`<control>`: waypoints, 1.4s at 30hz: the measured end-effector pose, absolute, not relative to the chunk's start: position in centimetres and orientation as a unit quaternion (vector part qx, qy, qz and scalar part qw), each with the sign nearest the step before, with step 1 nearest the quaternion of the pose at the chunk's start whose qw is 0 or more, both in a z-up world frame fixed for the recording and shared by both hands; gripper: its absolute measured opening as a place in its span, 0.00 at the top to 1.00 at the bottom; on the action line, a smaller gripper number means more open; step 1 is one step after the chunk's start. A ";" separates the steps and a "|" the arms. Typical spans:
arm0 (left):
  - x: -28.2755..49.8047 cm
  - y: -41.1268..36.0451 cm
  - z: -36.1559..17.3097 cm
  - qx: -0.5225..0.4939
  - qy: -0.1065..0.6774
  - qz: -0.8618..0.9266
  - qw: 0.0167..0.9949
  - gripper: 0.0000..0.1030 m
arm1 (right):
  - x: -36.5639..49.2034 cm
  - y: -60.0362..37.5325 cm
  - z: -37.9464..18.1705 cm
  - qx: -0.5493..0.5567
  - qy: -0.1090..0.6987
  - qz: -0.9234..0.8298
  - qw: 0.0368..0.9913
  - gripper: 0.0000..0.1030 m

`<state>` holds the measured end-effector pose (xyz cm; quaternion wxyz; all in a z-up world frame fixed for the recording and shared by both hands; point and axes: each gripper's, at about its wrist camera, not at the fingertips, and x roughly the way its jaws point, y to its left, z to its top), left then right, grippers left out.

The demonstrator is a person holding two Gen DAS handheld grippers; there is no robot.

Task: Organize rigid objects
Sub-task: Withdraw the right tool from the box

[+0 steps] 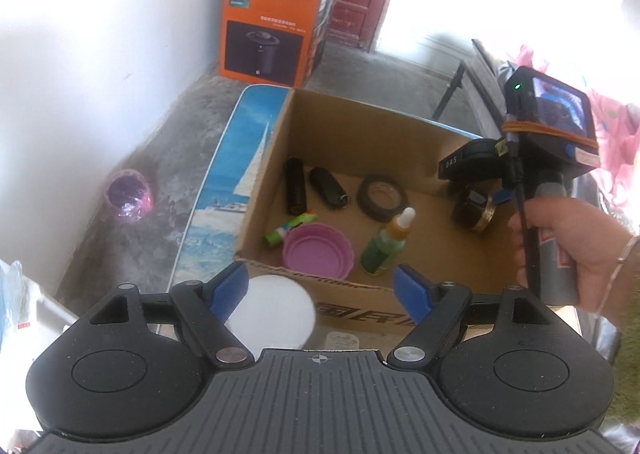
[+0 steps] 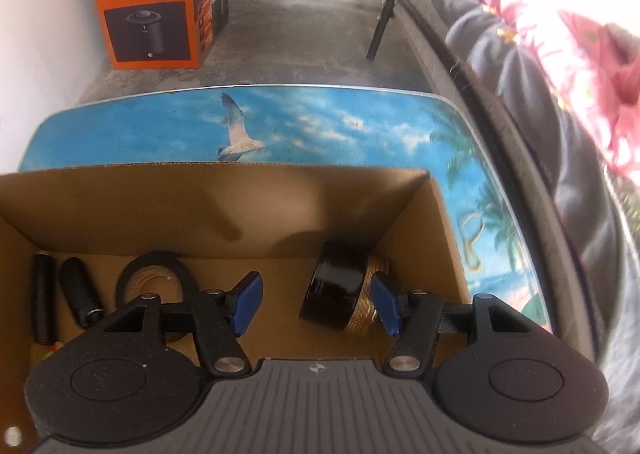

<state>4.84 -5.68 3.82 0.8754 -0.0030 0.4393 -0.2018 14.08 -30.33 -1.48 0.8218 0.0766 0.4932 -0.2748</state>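
Note:
An open cardboard box (image 1: 440, 222) (image 2: 200, 206) stands on a blue sea-print table (image 2: 320, 126). It holds a black tape roll (image 1: 382, 198), a pink lid (image 1: 318, 250), a green dropper bottle (image 1: 386, 246), two black cylinders (image 1: 296, 186), a green marker (image 1: 288, 228) and a black-and-gold jar (image 2: 340, 286) (image 1: 476, 210). My right gripper (image 2: 316, 304) is open over the box; the jar lies on its side between the fingers, near the right one. My left gripper (image 1: 320, 292) is open above the box's near wall, over a white round lid (image 1: 276, 310).
An orange Philips carton (image 1: 276, 14) stuffed with cloth stands on the floor by the wall. A purple wrapped object (image 1: 130, 192) lies on the floor at left. A dark cushion with pink flowered fabric (image 2: 560, 114) borders the table's right side.

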 end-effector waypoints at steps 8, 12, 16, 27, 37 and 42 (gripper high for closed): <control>5.1 -3.5 3.4 -0.023 0.440 -0.191 0.877 0.22 | 15.2 -29.1 -1.4 0.073 0.483 -0.221 0.844 0.44; 5.4 -2.6 3.1 -0.030 0.445 -0.183 0.876 0.22 | 15.2 -28.4 -1.6 0.094 0.490 -0.172 0.849 0.48; 5.7 -2.0 3.0 -0.036 0.447 -0.177 0.876 0.22 | 14.0 -27.6 -0.7 0.091 0.480 -0.150 0.860 0.48; 6.1 -2.0 2.5 -0.040 0.452 -0.181 0.873 0.22 | 13.3 -27.9 -2.0 0.063 0.495 -0.272 0.823 0.42; 6.3 -1.7 2.4 -0.043 0.453 -0.179 0.872 0.22 | 11.6 -28.8 -2.4 0.134 0.478 -0.288 0.819 0.42; 6.3 -1.5 2.2 -0.044 0.456 -0.176 0.872 0.22 | 12.8 -30.4 -3.9 0.177 0.496 -0.303 0.795 0.49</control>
